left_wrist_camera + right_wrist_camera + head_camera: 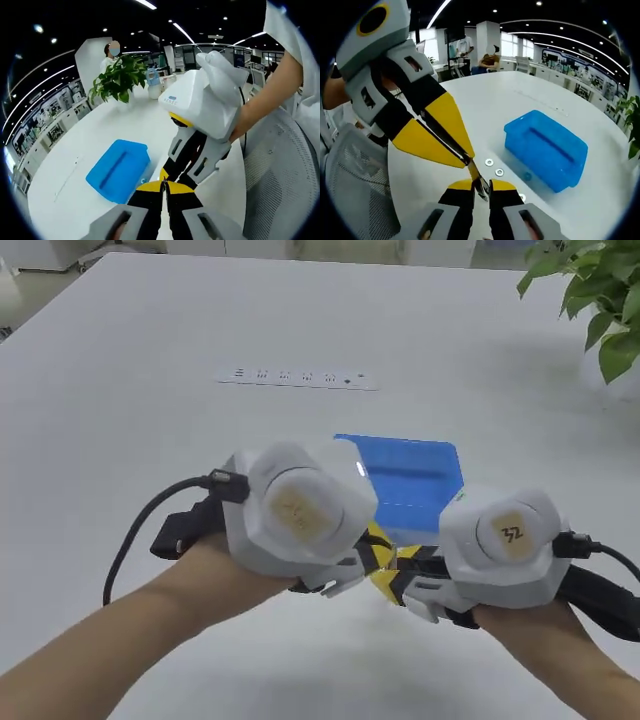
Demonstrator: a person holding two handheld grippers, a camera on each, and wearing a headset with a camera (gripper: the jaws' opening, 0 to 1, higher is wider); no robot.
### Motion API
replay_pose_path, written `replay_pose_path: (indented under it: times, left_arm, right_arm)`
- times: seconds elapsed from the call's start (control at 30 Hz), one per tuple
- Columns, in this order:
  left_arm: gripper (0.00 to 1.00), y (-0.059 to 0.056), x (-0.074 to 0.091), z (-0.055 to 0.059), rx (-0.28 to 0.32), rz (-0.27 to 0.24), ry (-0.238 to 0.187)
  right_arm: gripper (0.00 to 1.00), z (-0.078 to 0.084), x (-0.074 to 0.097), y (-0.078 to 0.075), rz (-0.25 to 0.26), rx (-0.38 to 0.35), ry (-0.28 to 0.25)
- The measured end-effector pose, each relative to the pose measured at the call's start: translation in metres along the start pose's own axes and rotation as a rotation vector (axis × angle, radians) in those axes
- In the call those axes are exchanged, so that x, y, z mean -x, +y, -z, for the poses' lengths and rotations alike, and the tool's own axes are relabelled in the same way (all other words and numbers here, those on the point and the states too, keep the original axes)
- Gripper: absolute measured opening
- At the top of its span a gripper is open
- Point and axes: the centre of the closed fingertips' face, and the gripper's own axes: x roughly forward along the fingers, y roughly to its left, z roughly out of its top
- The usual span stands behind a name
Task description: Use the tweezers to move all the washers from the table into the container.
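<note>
Washers [489,162] sit on the table [485,110] just beside the blue container [545,150]. Short of the container, the tweezers [474,172] bridge both grippers: left gripper [465,159] pinching them tight, right gripper [481,192] narrowed on their tip, likely steadying the aim.

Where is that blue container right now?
In the head view the container sits on the table, nearer than the power strip. In the right gripper view it lies just right of two washers.
</note>
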Motion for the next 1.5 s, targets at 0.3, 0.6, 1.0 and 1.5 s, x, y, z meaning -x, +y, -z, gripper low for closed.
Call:
replay_pose_path:
  times: [0.3,0.6,1.0,1.5]
  left_arm:
    - [0.21,0.015,0.023,0.006,0.235,-0.096,-0.083]
    - [0.68,0.009,0.034,0.062,0.346,-0.161,0.059]
    - [0.7,-0.002,0.034,0.071,0.43,-0.196,0.057]
    - [0.64,-0.005,0.033,0.072,0.416,-0.194,0.069]
  right_arm:
    - [0.04,-0.018,-0.002,-0.005,-0.019,-0.024,-0.044]
    - [0.04,-0.041,-0.015,-0.015,-0.046,-0.097,-0.125]
    - [0.04,-0.047,-0.033,-0.024,-0.03,-0.147,-0.152]
    - [0.03,-0.046,-0.042,-0.026,-0.024,-0.164,-0.15]
